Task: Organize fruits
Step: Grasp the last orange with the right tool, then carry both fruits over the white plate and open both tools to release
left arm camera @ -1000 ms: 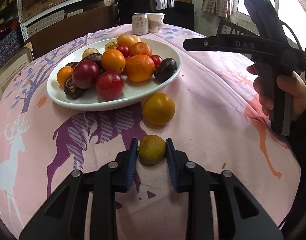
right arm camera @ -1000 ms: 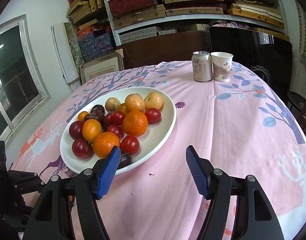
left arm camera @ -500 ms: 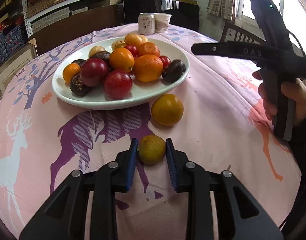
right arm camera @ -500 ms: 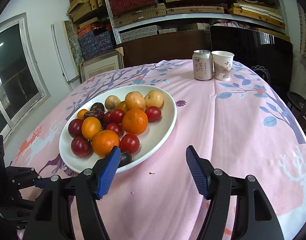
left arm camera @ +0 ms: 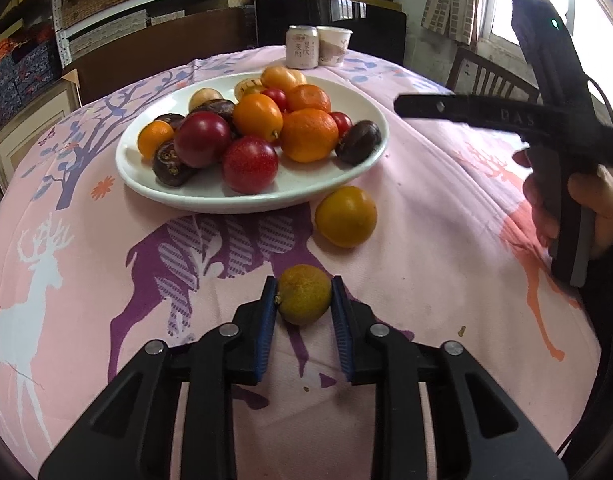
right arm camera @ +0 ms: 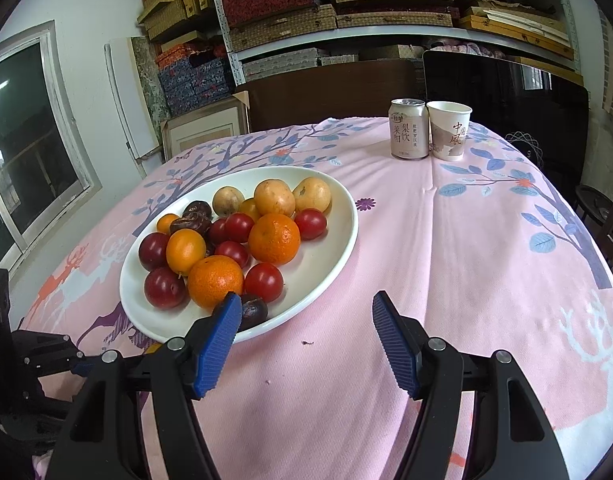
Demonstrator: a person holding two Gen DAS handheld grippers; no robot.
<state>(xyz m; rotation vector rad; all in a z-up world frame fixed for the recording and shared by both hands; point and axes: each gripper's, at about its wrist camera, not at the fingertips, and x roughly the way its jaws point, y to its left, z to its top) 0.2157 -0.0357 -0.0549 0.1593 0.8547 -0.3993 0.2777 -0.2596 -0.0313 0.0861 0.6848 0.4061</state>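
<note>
Left gripper (left arm camera: 303,306) was clamped on a small greenish-yellow citrus (left arm camera: 304,294), blue pads pressed against both of its sides, above the pink deer-print tablecloth (left arm camera: 426,208). Just ahead, an orange fruit (left arm camera: 345,216) was seen lying on the cloth right beside the rim of the white plate (left arm camera: 210,196), which was piled with oranges, red plums and dark fruits. Right gripper (right arm camera: 306,334) was held with its jaws spread wide, nothing between them, near the plate's edge. A drink can (right arm camera: 408,128) and paper cup (right arm camera: 449,130) were parked side by side at the far end
</note>
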